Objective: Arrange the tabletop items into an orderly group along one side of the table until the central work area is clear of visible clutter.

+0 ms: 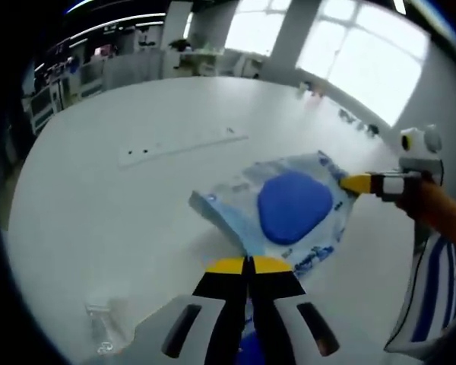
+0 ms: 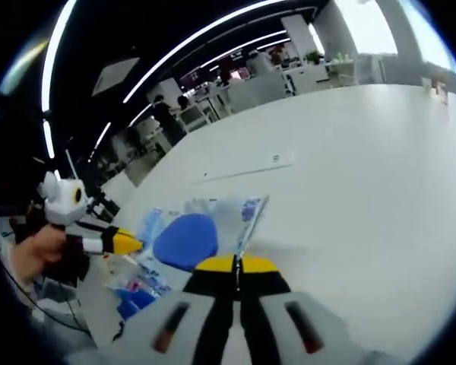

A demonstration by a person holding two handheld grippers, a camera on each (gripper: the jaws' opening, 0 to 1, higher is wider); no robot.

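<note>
A clear, blue-printed plastic packet (image 1: 296, 209) with a blue oval pad inside hangs just above the white table (image 1: 137, 205). My left gripper (image 1: 248, 265) is shut on its near edge, jaws pressed together. The right gripper (image 1: 357, 183) comes in from the right and pinches the packet's far corner. In the right gripper view the same packet (image 2: 194, 236) lies ahead, with my right gripper (image 2: 236, 264) shut on its edge. The left gripper (image 2: 126, 243) holds it from the left.
A thin white strip (image 1: 184, 144) (image 2: 245, 172) lies on the table beyond the packet. A clear plastic scrap (image 1: 105, 319) sits near left. More blue-printed packets (image 2: 137, 293) lie below the held one. Small items (image 1: 357, 122) line the far table edge. A hand (image 2: 34, 255) grips the left tool.
</note>
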